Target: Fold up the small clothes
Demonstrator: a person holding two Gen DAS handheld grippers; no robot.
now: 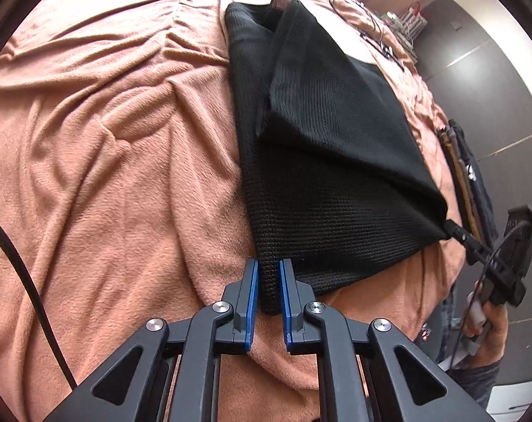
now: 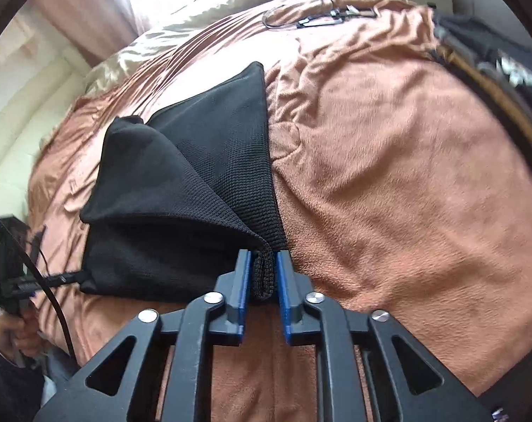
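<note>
On the peach blanket (image 1: 107,140), both tongs (image 1: 268,274) (image 2: 262,267) pinch the black garment's (image 1: 318,140) corners.

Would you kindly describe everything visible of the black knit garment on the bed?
The black knit garment is a ribbed, textured cloth lying on the peach fleece blanket, partly folded, one flap lying diagonally across it. The left gripper is shut on its near left corner; the right gripper has its bunched near right corner between its blue pads.

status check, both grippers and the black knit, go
Left gripper shut on near corner of black knit garment. Right gripper pinching the other near corner, folded edge bunched between blue pads. Garment half folded on pink fleece blanket; nothing blocking.
</note>
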